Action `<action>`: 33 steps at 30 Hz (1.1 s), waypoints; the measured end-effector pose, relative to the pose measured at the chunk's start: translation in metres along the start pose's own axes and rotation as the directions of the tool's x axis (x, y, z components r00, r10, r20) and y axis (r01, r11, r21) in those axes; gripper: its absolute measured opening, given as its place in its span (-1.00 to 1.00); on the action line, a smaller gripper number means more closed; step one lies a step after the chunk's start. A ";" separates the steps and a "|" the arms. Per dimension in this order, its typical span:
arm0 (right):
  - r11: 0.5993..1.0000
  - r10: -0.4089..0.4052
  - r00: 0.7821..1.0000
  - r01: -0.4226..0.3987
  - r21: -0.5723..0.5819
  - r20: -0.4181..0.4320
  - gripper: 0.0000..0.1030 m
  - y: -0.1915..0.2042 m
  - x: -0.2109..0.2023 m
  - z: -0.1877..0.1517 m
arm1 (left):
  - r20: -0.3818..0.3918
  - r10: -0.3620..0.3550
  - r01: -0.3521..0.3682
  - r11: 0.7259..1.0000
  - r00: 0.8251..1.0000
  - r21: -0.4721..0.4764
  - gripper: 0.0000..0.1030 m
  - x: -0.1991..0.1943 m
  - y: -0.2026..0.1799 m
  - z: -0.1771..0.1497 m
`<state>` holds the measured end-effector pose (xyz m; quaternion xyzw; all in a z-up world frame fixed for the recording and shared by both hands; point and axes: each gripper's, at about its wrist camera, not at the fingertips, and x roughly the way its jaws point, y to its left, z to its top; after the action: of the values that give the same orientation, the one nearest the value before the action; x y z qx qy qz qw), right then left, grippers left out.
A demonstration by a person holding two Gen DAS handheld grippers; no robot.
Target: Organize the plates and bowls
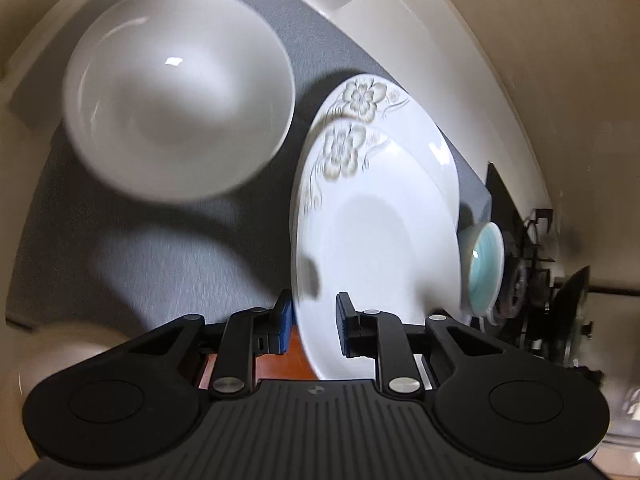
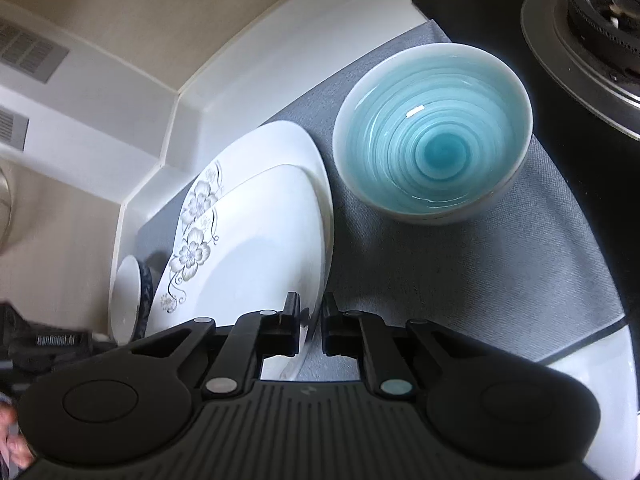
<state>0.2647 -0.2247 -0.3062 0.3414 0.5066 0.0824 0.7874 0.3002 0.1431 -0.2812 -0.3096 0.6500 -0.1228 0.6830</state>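
Observation:
Two white plates with a grey flower pattern lie stacked on a grey mat (image 1: pixel 168 264). My left gripper (image 1: pixel 313 326) is shut on the near rim of the top plate (image 1: pixel 372 240), above the lower plate (image 1: pixel 424 136). My right gripper (image 2: pixel 311 330) is shut on the same top plate (image 2: pixel 256 240) at its opposite rim. A plain white bowl (image 1: pixel 176 92) stands on the mat left of the plates. A blue-glazed bowl (image 2: pixel 434 130) stands right of them; it also shows small in the left wrist view (image 1: pixel 484 268).
A gas stove with a black top (image 2: pixel 480 8) and a burner (image 2: pixel 604 4) lies beyond the blue bowl. A white backsplash ledge (image 1: pixel 420 40) runs behind the mat. A white counter edge (image 2: pixel 592 368) shows at lower right.

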 end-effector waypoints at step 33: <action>0.999 -0.036 0.999 0.035 -0.025 -0.013 -0.83 0.007 -0.002 -0.002 | 0.055 -0.009 0.006 0.998 0.998 0.055 -0.57 -0.002 -0.015 -0.003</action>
<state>0.2636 -0.2195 -0.3005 0.3221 0.5168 0.0770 0.7894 0.3003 0.1318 -0.2703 -0.2964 0.6262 -0.1345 0.7085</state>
